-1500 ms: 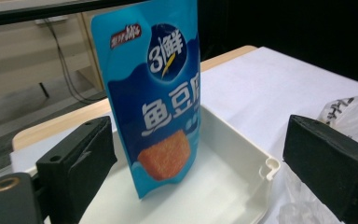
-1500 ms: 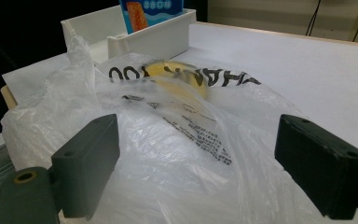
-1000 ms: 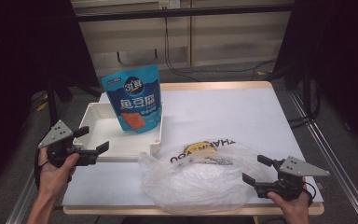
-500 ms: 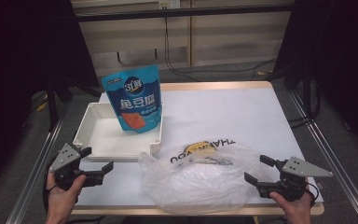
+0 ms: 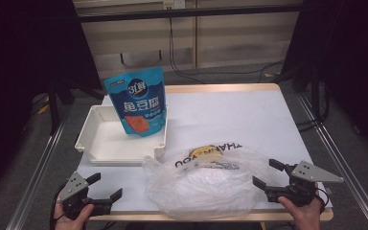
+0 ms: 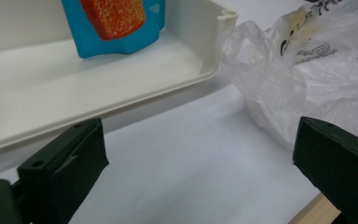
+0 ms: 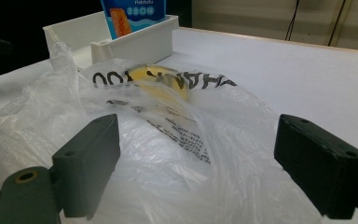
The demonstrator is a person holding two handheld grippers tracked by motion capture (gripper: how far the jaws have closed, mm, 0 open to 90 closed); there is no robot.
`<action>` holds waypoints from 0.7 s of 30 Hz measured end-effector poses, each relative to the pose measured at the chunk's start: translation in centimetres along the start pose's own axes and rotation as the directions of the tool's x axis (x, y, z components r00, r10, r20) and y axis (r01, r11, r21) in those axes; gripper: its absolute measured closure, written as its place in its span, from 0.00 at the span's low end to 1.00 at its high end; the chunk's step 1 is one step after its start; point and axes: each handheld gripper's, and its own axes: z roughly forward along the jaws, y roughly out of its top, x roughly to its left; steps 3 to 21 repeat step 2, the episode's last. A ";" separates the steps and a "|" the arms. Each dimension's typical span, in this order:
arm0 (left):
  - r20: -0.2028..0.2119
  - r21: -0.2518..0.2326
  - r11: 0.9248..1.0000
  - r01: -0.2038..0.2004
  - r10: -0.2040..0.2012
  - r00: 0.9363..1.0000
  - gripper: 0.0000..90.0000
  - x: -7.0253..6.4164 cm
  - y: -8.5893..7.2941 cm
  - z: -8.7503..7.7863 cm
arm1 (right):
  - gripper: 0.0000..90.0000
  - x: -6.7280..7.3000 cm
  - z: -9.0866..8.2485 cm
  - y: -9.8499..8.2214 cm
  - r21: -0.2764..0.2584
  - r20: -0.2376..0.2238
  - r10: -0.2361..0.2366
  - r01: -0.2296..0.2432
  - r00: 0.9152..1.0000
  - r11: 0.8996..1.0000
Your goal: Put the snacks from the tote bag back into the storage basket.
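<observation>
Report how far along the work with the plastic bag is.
Looks done: the blue pouch stands in the white tray. In hand: nothing is gripped. The right tool sits open at the plastic bag, its jaws either side of the bag's right edge, and the left tool is open near the table's front edge, apart from the bag. Left: taking hold of the bag, which lies loose on the table.

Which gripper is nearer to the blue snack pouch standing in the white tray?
Left. The left gripper sits at the table's near edge, in front of the tray holding the blue snack pouch; the right gripper is beyond the plastic bag.
</observation>
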 end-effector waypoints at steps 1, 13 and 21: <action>-0.004 0.006 1.000 0.002 -0.002 1.000 0.02 0.1 -0.2 0.0 | 0.16 0.0 0.0 0.0 0.001 0.000 0.000 0.000 1.000 1.000; 0.002 0.010 1.000 0.016 -0.017 1.000 0.03 0.3 -0.3 0.1 | 0.17 0.0 0.0 0.0 0.009 0.006 -0.006 0.006 1.000 1.000; 0.002 0.010 1.000 0.016 -0.017 1.000 0.03 0.3 -0.3 0.1 | 0.17 0.0 0.0 0.0 0.009 0.006 -0.006 0.006 1.000 1.000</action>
